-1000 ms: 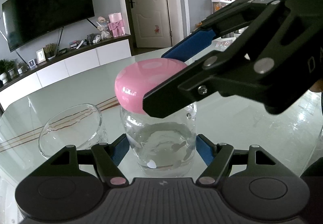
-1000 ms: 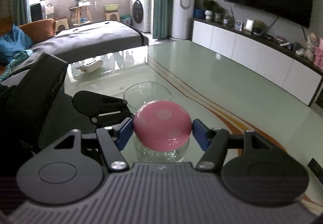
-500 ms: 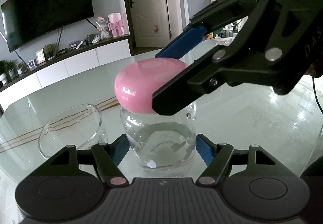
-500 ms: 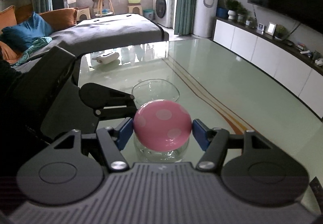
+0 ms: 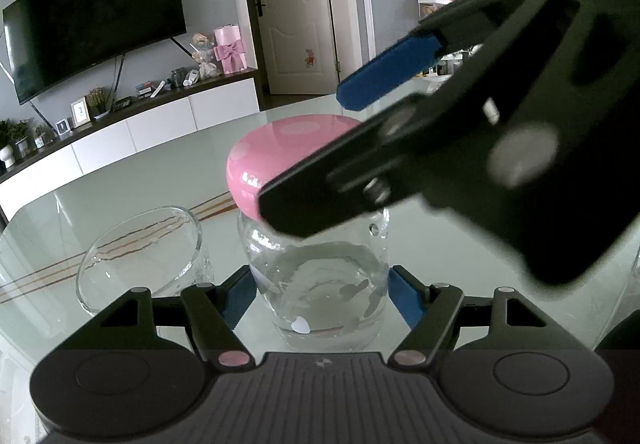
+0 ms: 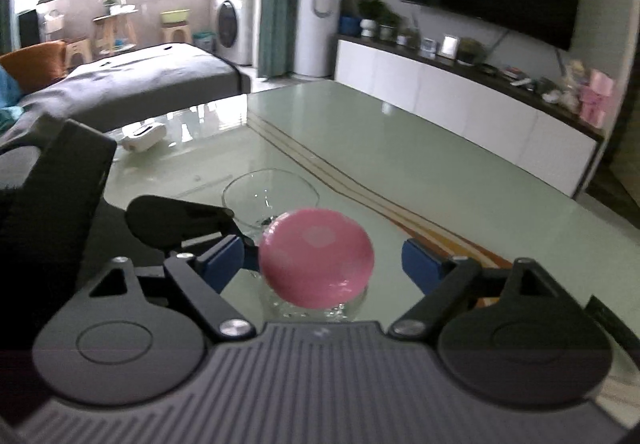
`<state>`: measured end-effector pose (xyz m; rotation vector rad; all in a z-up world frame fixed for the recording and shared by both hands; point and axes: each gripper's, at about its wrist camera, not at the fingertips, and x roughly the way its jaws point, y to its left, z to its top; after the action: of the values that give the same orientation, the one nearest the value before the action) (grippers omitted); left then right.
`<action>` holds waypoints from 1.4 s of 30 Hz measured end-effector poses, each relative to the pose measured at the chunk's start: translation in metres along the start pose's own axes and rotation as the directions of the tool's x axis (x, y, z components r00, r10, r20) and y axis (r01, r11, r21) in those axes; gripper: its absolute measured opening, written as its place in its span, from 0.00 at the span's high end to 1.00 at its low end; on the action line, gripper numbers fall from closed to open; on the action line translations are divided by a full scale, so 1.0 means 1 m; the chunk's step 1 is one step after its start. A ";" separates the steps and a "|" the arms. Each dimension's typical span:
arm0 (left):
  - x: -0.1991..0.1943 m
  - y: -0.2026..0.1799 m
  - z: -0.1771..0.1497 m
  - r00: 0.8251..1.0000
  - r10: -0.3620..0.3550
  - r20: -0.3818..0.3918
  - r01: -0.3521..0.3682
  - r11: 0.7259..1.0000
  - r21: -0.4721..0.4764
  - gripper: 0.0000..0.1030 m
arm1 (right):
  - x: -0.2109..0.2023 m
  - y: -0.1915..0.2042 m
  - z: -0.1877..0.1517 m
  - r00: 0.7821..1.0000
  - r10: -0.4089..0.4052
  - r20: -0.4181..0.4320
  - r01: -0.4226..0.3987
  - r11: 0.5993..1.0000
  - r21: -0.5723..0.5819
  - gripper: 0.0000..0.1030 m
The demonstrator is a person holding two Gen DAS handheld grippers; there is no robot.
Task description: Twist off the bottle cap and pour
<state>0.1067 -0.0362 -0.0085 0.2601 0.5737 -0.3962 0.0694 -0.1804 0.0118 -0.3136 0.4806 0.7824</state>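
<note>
A clear glass bottle with some water and a round pink dotted cap stands on the glass table. My left gripper is shut on the bottle's body. My right gripper is open around the pink cap, with gaps on both sides. In the left wrist view the right gripper's black arm and blue pad hang over the cap. An empty glass bowl sits just left of the bottle; it also shows beyond the cap in the right wrist view.
The pale green glass table stretches ahead with brown stripes. A white remote-like object lies at its far left edge. A white TV cabinet and sofa stand beyond the table.
My right gripper has opened and let go of the pink cap, and it has swung round; its view is blurred. The left gripper and bottle have stayed put.
</note>
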 end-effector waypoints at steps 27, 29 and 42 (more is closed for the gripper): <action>-0.002 0.001 -0.001 1.000 -0.002 0.000 0.002 1.000 -0.003 0.27 | 0.006 -0.001 -0.005 0.999 0.051 -0.006 -0.052 0.997 -0.051 0.37; -0.001 0.002 -0.001 1.000 -0.002 0.001 0.002 1.000 -0.002 0.27 | 0.006 -0.005 -0.005 0.997 0.081 -0.007 -0.081 0.995 -0.061 0.37; -0.006 0.008 -0.007 1.000 -0.006 0.002 0.006 1.000 0.003 0.27 | 0.006 -0.018 0.000 0.984 0.177 -0.011 -0.177 0.978 -0.113 0.37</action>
<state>0.1026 -0.0252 -0.0100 0.2613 0.5725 -0.4027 0.0864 -0.1886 0.0102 -0.3809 0.4698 0.9851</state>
